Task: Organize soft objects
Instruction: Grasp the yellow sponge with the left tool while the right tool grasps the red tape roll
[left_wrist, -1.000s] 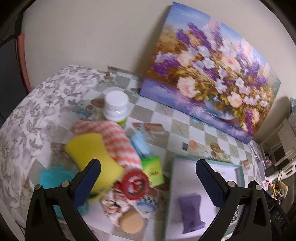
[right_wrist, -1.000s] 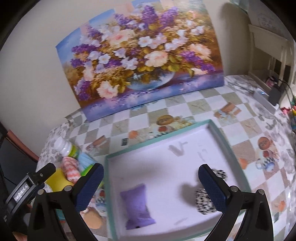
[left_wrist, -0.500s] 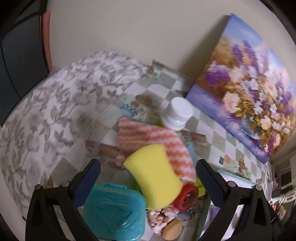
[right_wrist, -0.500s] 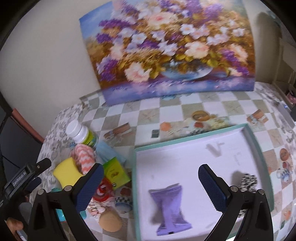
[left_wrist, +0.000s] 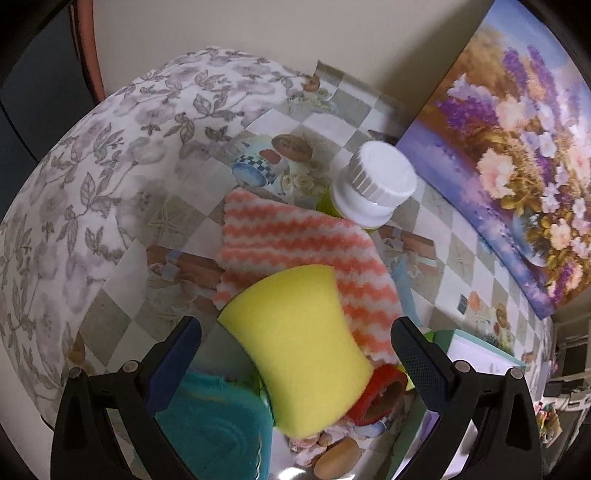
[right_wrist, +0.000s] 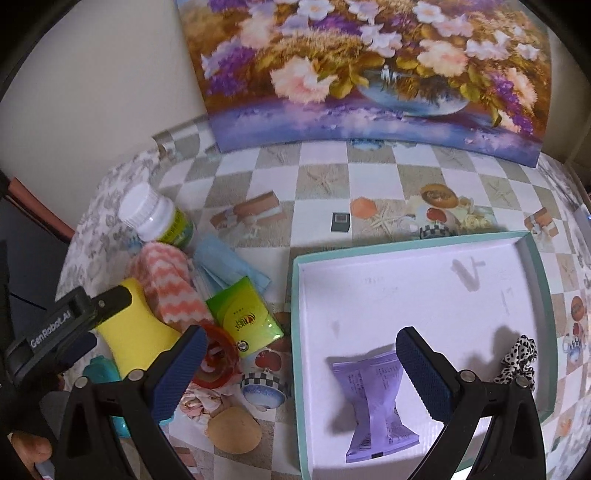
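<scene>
The left gripper (left_wrist: 295, 354) gapes wide around the yellow sponge (left_wrist: 303, 343). Only the right wrist view shows the tray (right_wrist: 532, 258) holding the purple packet (right_wrist: 373, 398), under the wide-open right gripper (right_wrist: 301, 363).

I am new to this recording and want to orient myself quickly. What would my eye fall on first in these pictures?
First, the yellow sponge between the open fingers of the left gripper, lying on a striped cloth amid the clutter. Next, the flower painting leaning on the wall at the back. Then the white tray under the open right gripper, holding a purple packet and a spotted scrunchie.
</scene>
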